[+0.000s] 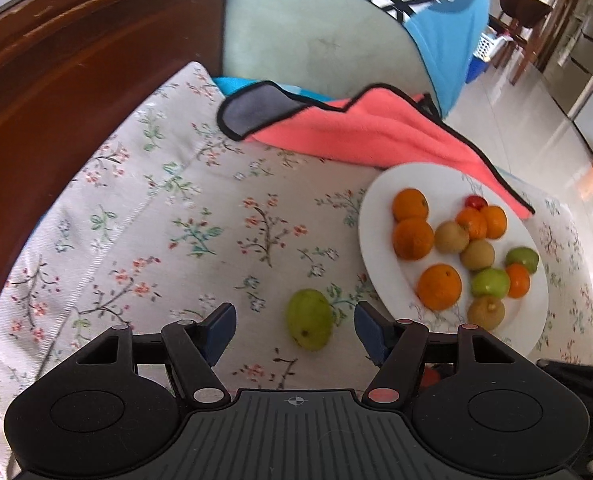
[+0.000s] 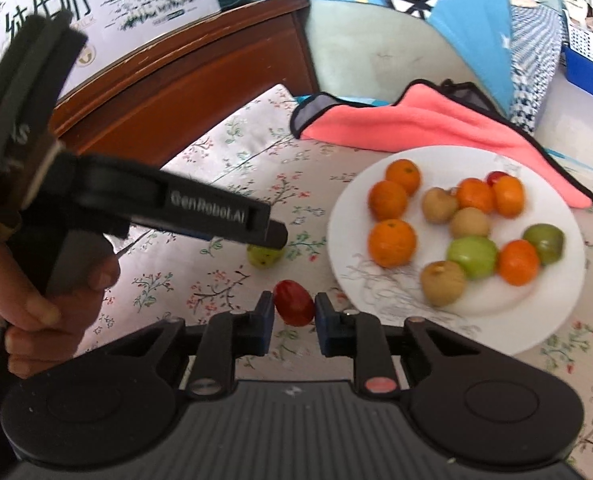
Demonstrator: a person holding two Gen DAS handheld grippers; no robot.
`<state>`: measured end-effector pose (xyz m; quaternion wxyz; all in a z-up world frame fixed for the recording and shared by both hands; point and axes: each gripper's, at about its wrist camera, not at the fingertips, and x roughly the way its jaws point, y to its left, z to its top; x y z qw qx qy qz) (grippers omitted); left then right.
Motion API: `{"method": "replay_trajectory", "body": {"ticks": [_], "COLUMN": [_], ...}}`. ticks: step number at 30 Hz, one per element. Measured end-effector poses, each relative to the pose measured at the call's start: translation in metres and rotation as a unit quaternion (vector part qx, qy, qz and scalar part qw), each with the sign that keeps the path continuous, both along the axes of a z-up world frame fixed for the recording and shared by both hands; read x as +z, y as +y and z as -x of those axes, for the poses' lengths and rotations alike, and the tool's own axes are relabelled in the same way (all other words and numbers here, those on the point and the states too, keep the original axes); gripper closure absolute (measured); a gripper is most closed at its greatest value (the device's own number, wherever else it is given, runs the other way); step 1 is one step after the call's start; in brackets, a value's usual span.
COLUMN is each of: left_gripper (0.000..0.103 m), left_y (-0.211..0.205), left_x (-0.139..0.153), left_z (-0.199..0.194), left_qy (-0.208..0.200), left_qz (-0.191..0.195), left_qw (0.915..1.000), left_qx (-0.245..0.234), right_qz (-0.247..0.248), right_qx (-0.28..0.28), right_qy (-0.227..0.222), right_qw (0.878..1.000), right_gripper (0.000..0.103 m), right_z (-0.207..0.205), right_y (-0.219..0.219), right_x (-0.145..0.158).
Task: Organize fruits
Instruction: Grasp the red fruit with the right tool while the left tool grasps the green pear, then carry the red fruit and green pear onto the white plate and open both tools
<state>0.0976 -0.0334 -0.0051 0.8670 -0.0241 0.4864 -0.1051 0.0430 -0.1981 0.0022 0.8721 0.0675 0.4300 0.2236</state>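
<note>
A floral-printed cloth (image 1: 200, 216) covers the tabletop, with a dark red-brown wooden headboard (image 1: 76, 64) behind it and a coral fleece towel with black trim (image 1: 360, 128) draped at the far edge. From the left wrist camera we see the left gripper (image 1: 295, 322) pointing steeply down at the cloth, its blue-padded jaws standing moderately apart. Between them, on the cloth and clear of both pads, lies a yellow-green oval fruit (image 1: 309, 319). Just to its right sits a round white plate (image 1: 376, 216) holding oranges, brownish round fruits, green fruits and one small red fruit at the back.

From the right wrist camera we see the right gripper (image 2: 294, 312) with its jaws drawn narrow, clamped on a small dark red oval fruit (image 2: 293, 304) close to the plate's (image 2: 468, 160) near-left rim. The same plate carries the mixed fruit. To the left, a person's hand (image 2: 52, 300) holds the left gripper (image 2: 272, 236), whose tip hangs over the yellow-green fruit (image 2: 263, 257), partly hiding it. A white carton with printed characters (image 2: 96, 4) stands beyond the headboard.
</note>
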Motion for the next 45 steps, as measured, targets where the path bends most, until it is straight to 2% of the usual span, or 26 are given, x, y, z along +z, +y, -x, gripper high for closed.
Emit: {"method": "replay_trajectory", "body": {"ticks": [3, 12, 19, 27, 33, 45], "left_gripper": [0.043, 0.078, 0.078, 0.078, 0.078, 0.078], "left_y": [-0.006, -0.016, -0.015, -0.023, -0.045, -0.08], "left_x": [-0.005, -0.012, -0.001, 0.039, 0.046, 0.032], "left_z": [0.0, 0.002, 0.003, 0.009, 0.013, 0.008], "left_qy": [-0.004, -0.021, -0.041, -0.094, -0.109, -0.098], "left_qz": [-0.012, -0.044, -0.036, 0.022, 0.051, 0.053], "left_qw": [0.9999, 0.9986, 0.9985, 0.9953, 0.9919, 0.9918], "left_qx": [-0.002, -0.019, -0.01, -0.011, -0.04, -0.062], "right_qz": [-0.004, -0.028, -0.039, -0.072, -0.091, -0.139], "right_qx": [-0.008, -0.033, -0.056, -0.114, -0.155, -0.221], "right_qy": [-0.002, 0.002, -0.004, -0.032, -0.048, 0.01], "right_qw": [1.0, 0.999, 0.998, 0.99, 0.983, 0.965], "right_gripper": [0.081, 0.081, 0.081, 0.081, 0.081, 0.081], "right_z": [0.002, -0.001, -0.003, -0.016, -0.025, -0.041], "right_y": [-0.009, -0.028, -0.043, -0.082, -0.11, -0.139], "right_x": [0.003, 0.01, 0.018, 0.041, 0.053, 0.027]}}
